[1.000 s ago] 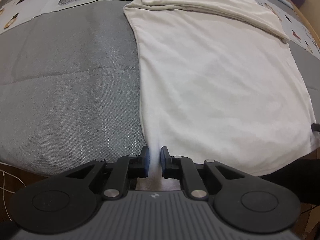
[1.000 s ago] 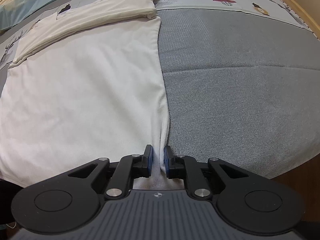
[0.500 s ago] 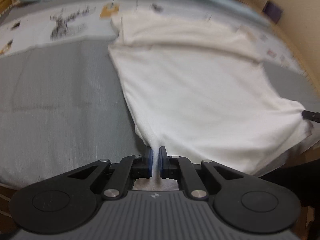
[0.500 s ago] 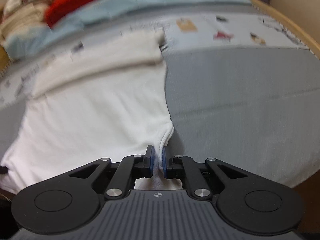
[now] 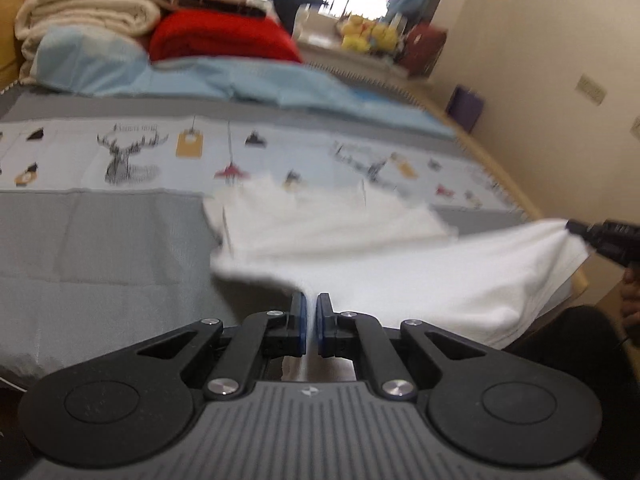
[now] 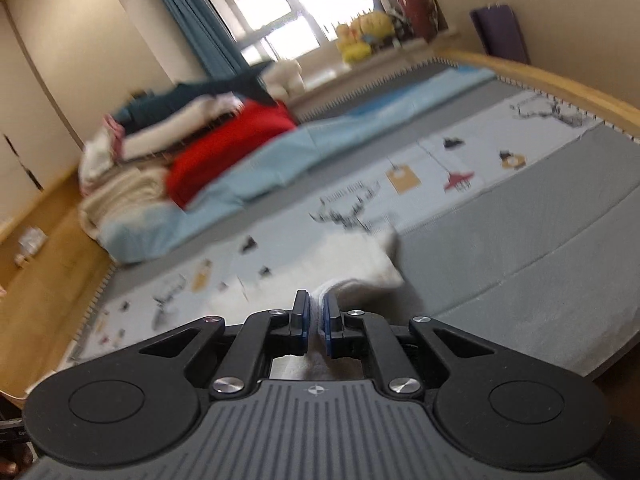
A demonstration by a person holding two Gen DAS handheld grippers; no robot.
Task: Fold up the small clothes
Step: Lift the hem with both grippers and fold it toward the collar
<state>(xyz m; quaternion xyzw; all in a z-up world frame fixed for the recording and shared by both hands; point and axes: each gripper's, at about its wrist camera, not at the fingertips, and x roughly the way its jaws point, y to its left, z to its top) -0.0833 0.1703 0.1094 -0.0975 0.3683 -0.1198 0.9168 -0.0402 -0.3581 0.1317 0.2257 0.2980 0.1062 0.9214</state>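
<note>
My left gripper was closed on one corner of the white shirt, with the cloth pinched between its blue pads. My right gripper was closed on the other corner of the same hem; its jaws had just been closing, with the cloth between them. The near edge of the shirt hung in the air between the two grippers, and the far part lay on the grey bed cover. Behind it a pile of folded clothes stood on a light blue blanket.
</note>
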